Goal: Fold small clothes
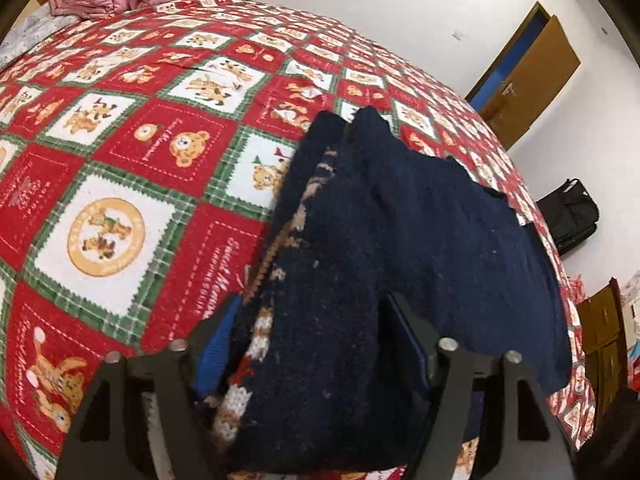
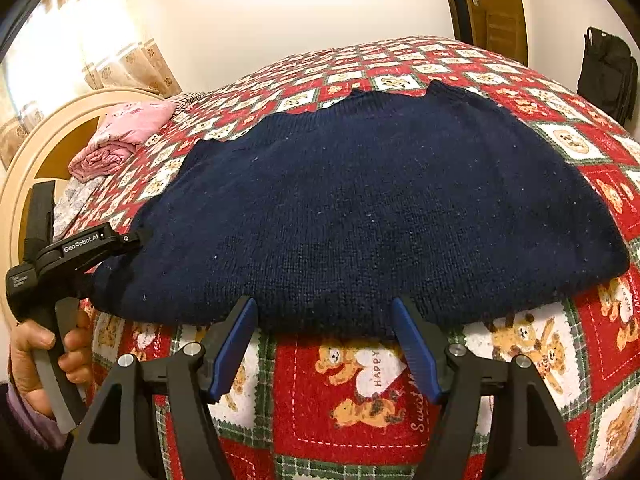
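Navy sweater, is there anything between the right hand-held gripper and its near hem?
Nothing visible. The right hand-held gripper sits open at the near hem of the navy sweater, with only bare bedspread below it. The left hand-held gripper is off at the sweater's left edge, out of its path.

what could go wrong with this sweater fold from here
1. The left tool grips a thick bunch of the sweater at its edge; the layers may slip unevenly, skewing the fold.
2. The right tool is open at the near hem, holding nothing, so a pull from the left may drag the sweater across the bedspread.
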A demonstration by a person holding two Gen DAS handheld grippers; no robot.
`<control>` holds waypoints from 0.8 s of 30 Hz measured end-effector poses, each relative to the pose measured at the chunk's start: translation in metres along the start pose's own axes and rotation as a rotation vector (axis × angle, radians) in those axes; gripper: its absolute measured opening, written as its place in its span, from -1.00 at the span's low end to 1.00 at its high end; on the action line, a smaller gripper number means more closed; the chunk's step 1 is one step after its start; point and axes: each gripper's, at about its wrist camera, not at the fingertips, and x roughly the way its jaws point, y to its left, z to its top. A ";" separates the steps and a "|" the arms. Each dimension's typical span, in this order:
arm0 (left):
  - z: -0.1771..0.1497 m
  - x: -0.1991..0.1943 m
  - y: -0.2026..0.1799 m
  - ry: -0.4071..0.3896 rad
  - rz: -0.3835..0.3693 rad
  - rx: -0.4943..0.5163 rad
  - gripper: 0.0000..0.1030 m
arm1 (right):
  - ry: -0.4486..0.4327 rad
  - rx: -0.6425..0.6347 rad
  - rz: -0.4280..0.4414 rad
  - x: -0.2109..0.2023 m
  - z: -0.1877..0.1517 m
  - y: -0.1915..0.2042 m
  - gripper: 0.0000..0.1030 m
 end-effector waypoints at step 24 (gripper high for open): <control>0.004 0.002 -0.006 0.005 -0.035 -0.045 -0.05 | 0.008 -0.058 0.155 0.033 0.013 0.038 -0.63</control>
